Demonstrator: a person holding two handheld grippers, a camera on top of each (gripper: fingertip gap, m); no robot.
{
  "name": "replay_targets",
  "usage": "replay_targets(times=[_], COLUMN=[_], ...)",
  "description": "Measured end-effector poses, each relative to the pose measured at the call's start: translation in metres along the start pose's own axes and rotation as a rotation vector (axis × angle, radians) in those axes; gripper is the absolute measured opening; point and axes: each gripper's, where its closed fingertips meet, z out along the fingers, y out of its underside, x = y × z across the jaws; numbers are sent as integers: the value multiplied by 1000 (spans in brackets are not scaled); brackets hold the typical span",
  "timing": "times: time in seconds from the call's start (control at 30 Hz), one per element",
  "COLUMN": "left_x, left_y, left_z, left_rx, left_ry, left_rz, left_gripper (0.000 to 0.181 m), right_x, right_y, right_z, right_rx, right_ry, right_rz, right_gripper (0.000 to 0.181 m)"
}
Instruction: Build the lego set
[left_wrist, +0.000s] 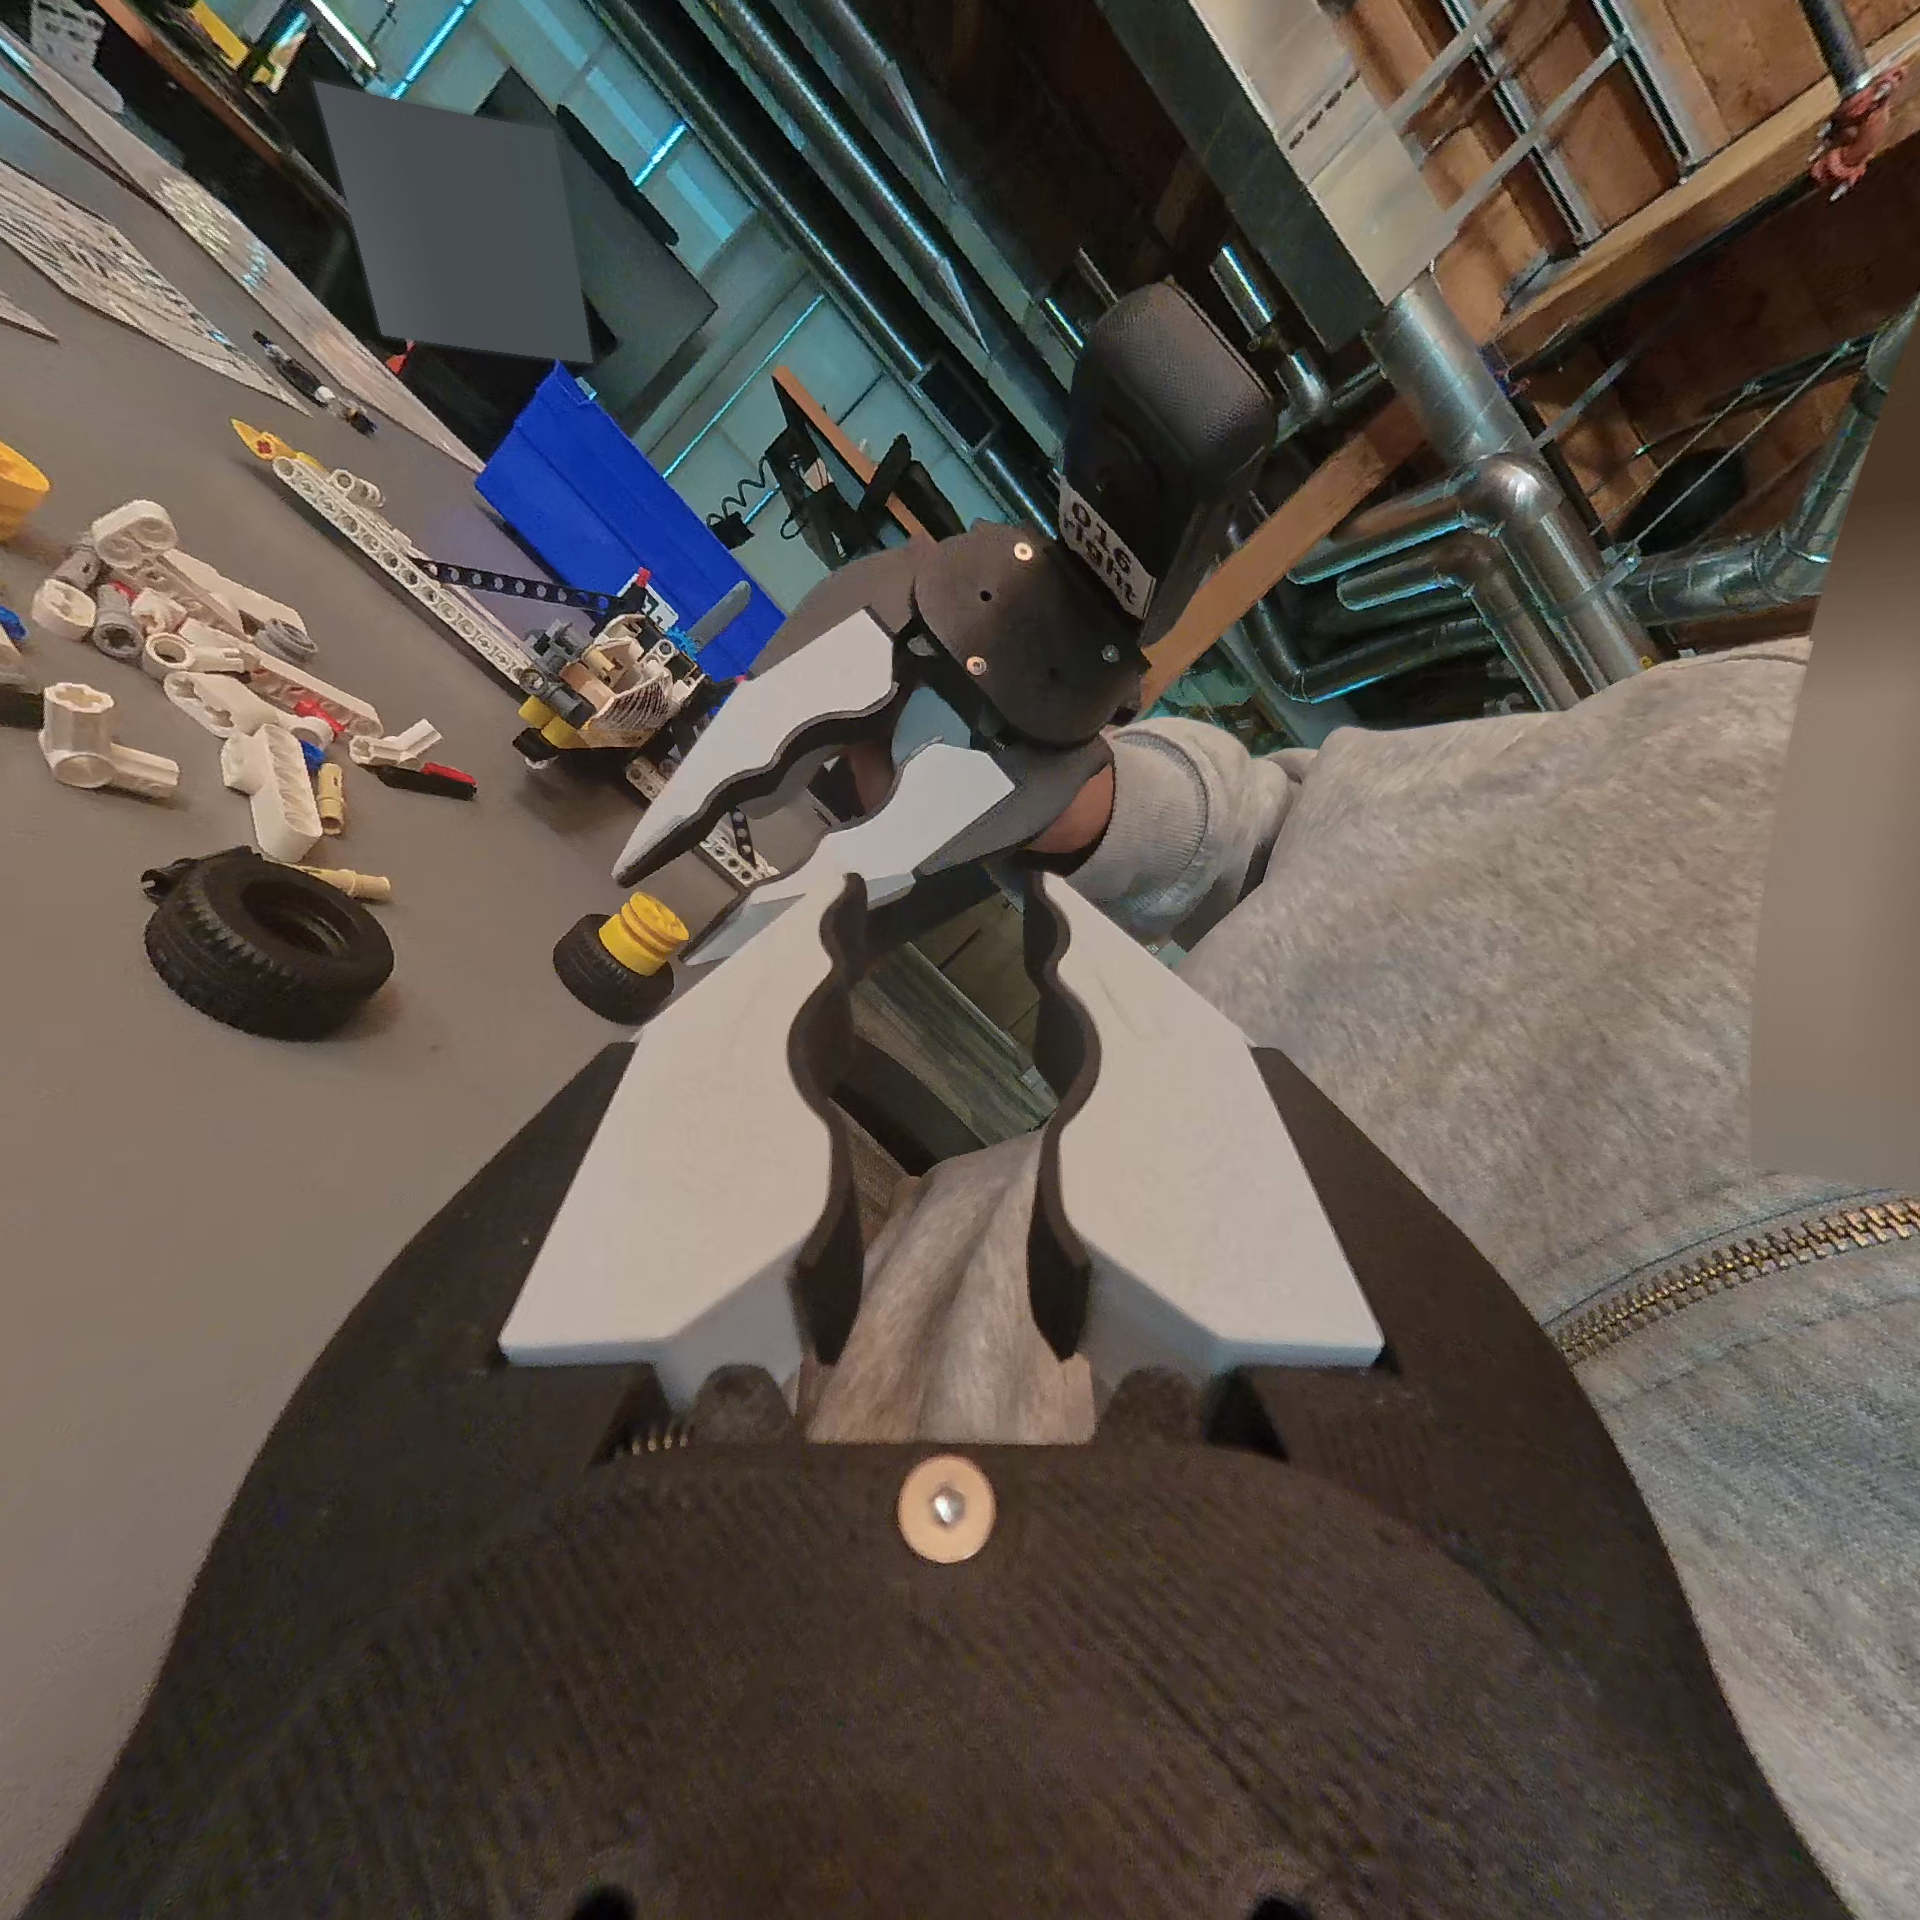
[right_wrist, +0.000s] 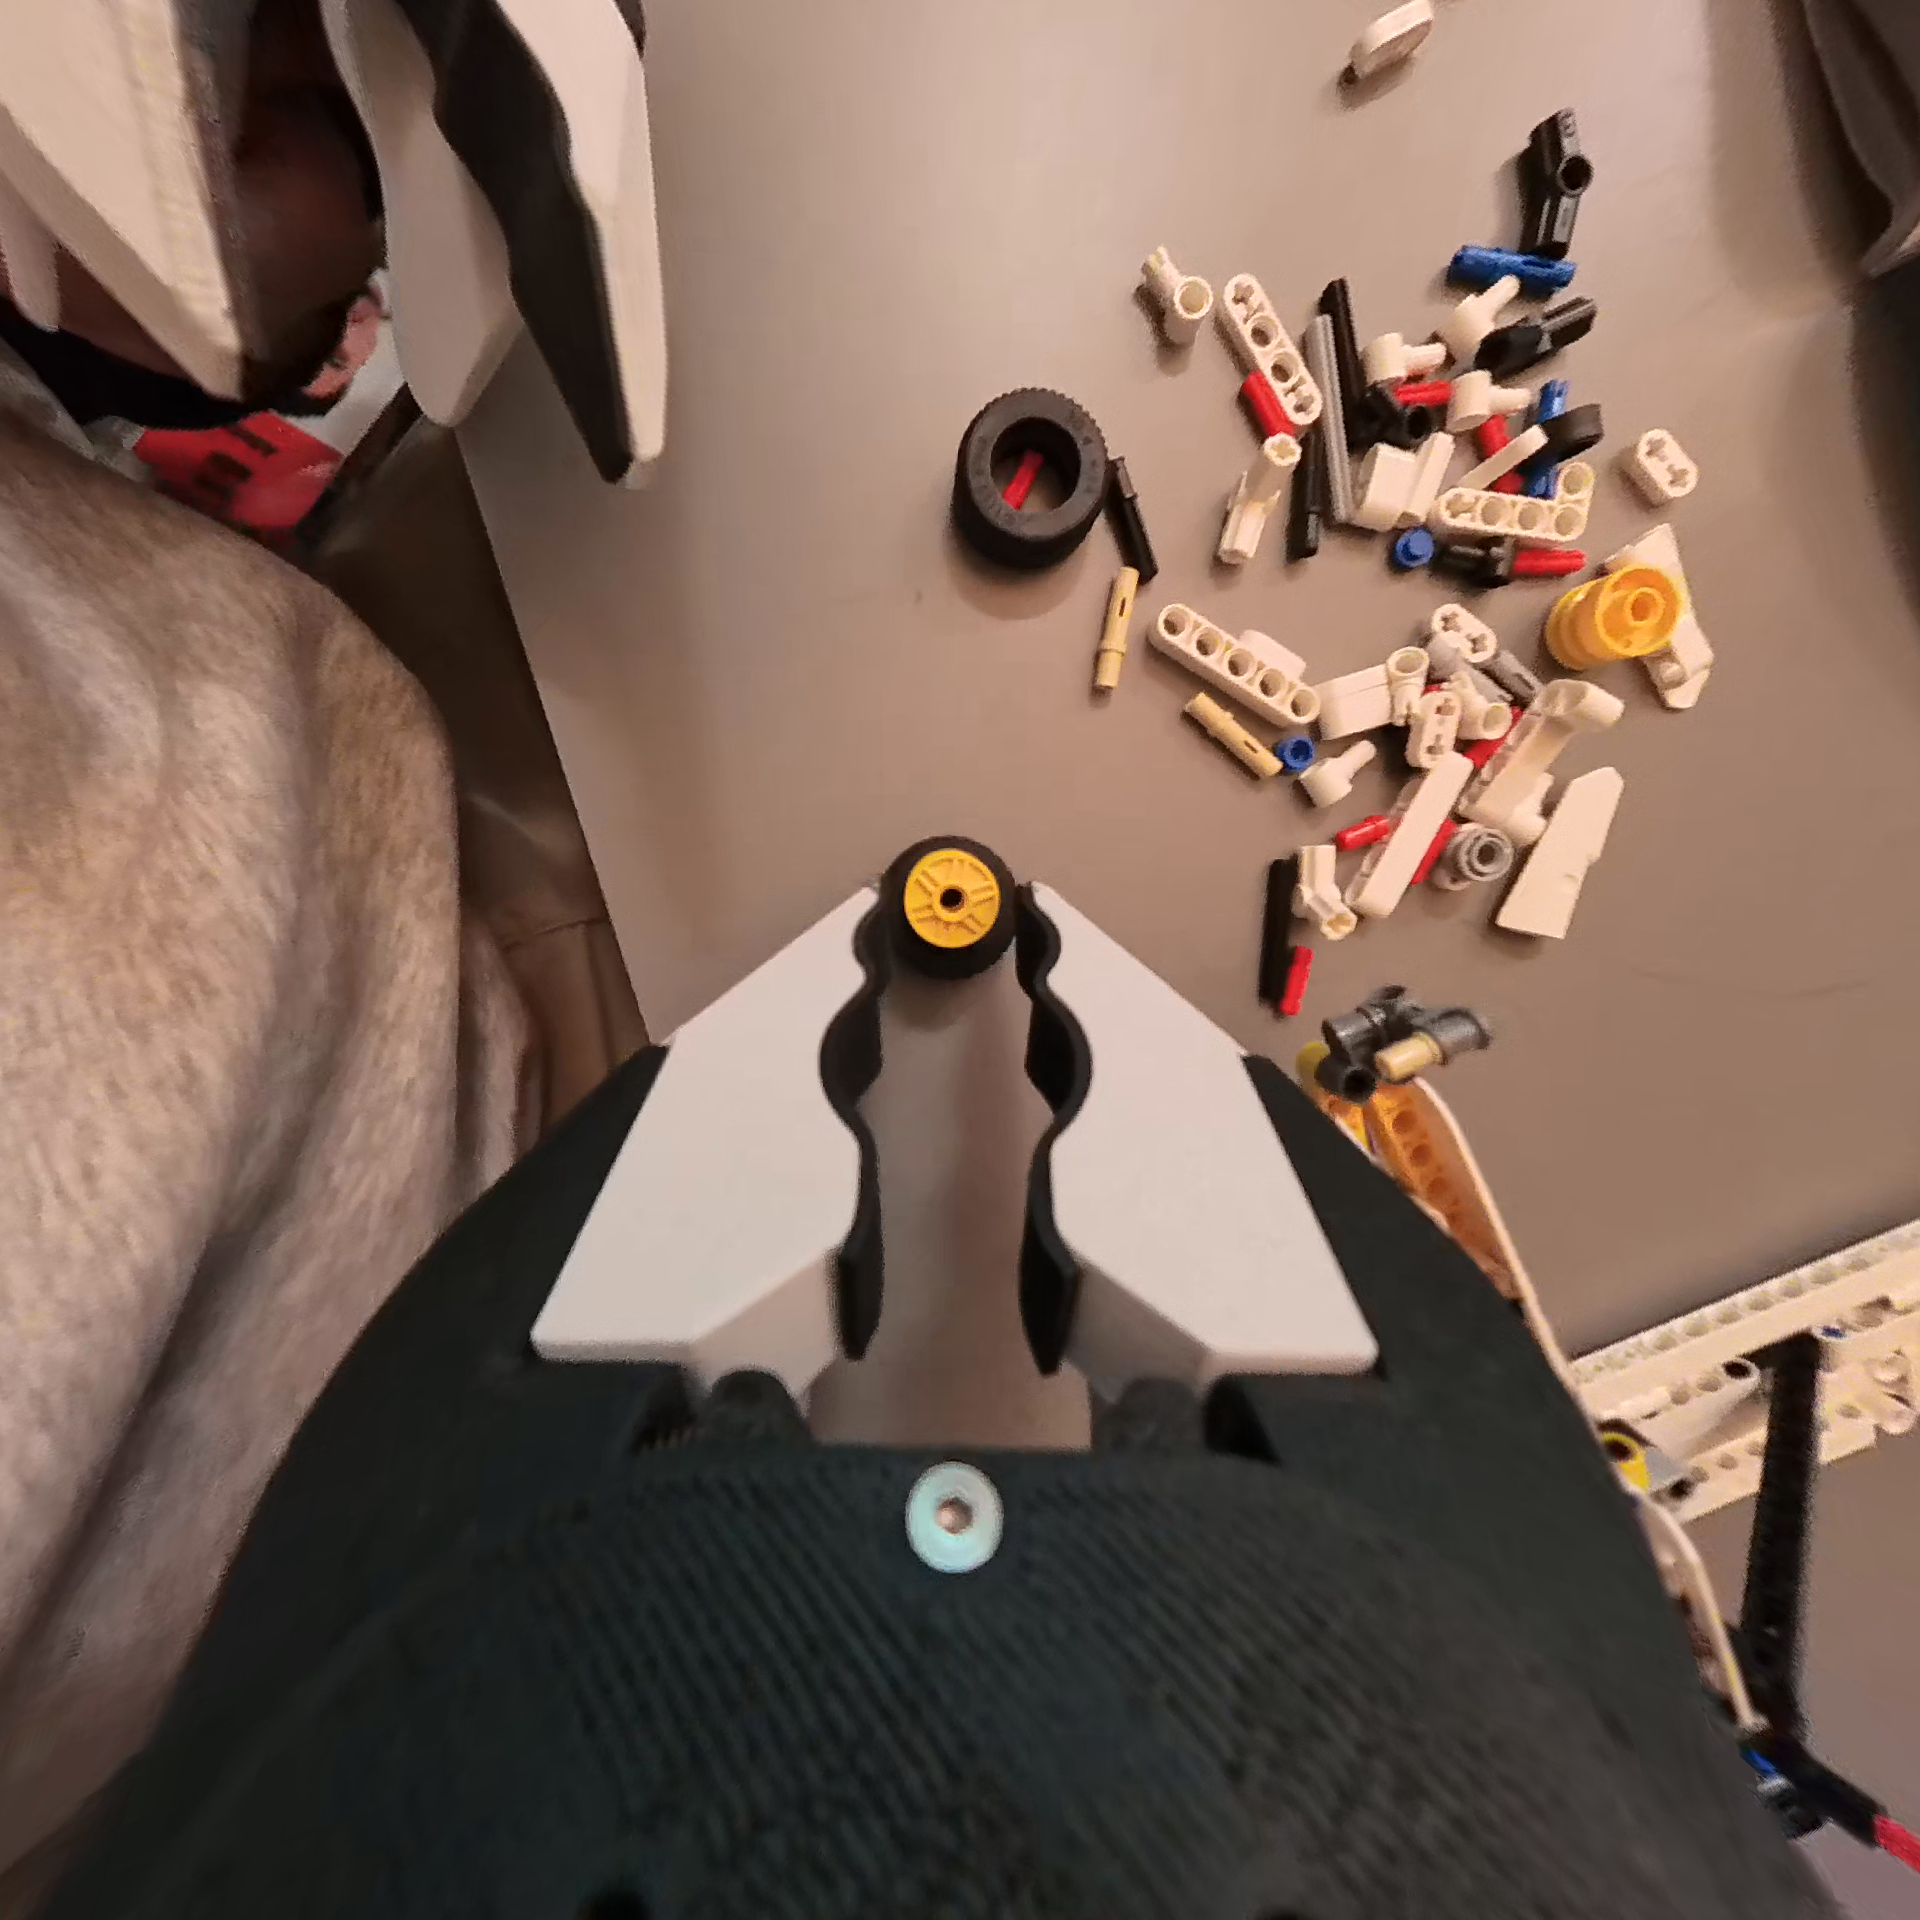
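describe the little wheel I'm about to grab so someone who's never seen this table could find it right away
On the grey table, look near the person's edge, apart from the scattered pile of white, red and black pieces. The small wheel stands alone there, between the tips of the open right gripper. Unlike the larger bare black tyre beyond it, it has a yellow hub fitted.

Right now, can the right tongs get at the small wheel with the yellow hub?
Probably yes: the right tongs are open, their tips flanking the small wheel on the table, with nothing between them.
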Motion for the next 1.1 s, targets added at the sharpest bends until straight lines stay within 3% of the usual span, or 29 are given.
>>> replay_targets(times=[0.83,1.1], left_x=[0,0], left_y=[-1,-1], left_z=[-1,-1], left_rx=[9,8], left_ry=[9,8], left_rz=[-11,-12], left_gripper=[28,28], right_x=[-1,-1], right_y=[5,6], right_z=[1,1], right_rx=[-108,-226], right_ry=[4,-18], right_rz=[-75,-104], right_gripper=[16,16])
